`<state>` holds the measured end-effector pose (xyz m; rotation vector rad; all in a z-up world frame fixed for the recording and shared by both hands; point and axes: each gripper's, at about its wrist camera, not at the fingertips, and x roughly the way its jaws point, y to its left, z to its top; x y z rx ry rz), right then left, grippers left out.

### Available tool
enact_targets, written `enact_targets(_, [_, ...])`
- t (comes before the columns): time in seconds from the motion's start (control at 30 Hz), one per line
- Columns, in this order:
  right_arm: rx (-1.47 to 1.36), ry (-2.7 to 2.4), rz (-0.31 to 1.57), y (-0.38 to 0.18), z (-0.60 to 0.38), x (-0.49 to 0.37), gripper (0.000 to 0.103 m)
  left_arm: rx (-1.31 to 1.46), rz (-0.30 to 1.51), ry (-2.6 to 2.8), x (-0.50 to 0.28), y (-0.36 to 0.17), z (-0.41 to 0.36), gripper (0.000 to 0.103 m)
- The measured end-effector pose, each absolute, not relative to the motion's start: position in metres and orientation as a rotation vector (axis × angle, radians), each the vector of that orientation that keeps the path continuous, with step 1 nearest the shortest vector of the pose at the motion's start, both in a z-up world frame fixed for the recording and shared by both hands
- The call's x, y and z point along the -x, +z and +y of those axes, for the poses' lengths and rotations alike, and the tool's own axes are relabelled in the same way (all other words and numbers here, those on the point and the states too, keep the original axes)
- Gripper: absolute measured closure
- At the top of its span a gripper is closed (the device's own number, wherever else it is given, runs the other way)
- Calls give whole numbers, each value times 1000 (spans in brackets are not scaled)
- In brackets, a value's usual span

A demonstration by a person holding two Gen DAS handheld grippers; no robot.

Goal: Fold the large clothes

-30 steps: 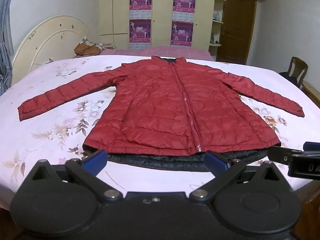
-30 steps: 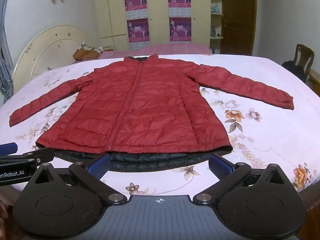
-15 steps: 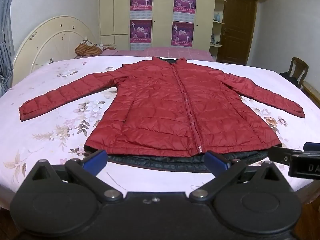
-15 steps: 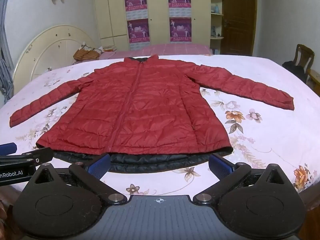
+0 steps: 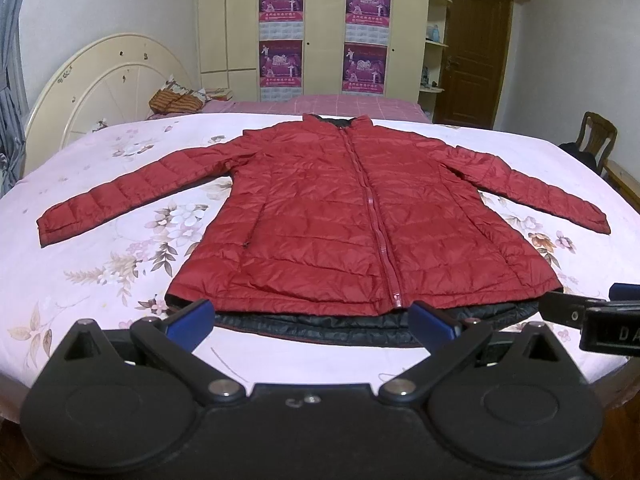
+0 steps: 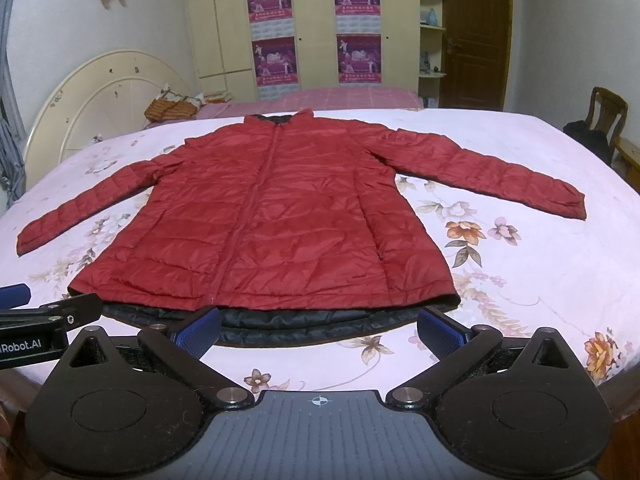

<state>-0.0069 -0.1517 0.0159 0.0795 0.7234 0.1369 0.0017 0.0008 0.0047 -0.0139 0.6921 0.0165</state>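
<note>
Left gripper (image 5: 310, 320): blue fingers (image 5: 191, 317) spread wide, holding nothing, tips just short of the jacket hem, contact can't be confirmed. Right gripper (image 6: 320, 328): same, jaws wide apart, empty, fingertips (image 6: 440, 334) at the hem line over the sheet. Each gripper's nose shows at the edge of the other's view, so they sit side by side at the near edge of the bed. Jacket (image 5: 360, 220): red quilted puffer, lying flat front-up on the bed (image 5: 100, 280), zipped shut, collar at the far end, both sleeves spread out and angled down to either side. Black lining (image 5: 340, 322) sticks out as a band below the red hem, nearest the grippers. Sheet is pink with a flower print. Further out: cream rounded headboard (image 5: 100, 88) at left, an orange striped bag (image 5: 176, 100) near it, contents unreadable, a wardrobe (image 5: 320, 32) with four purple posters on its doors, brown door (image 5: 476, 52), and a wooden chair (image 5: 596, 136) at right.
</note>
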Motion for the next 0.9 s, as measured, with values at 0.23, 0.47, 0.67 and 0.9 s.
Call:
enact_targets(0.23, [-79, 138, 723, 18, -158, 7, 0, 12, 693, 21, -2, 6, 0, 0])
enact_targets(0.47, [-80, 138, 723, 18, -157, 7, 0, 10, 692, 22, -2, 5, -1, 0])
enact_targets(0.67, [-79, 137, 722, 18, -156, 7, 0, 10, 692, 22, -2, 5, -1, 0])
enact_targets(0.9, [-79, 137, 722, 18, -156, 7, 0, 9, 691, 22, -1, 5, -1, 0])
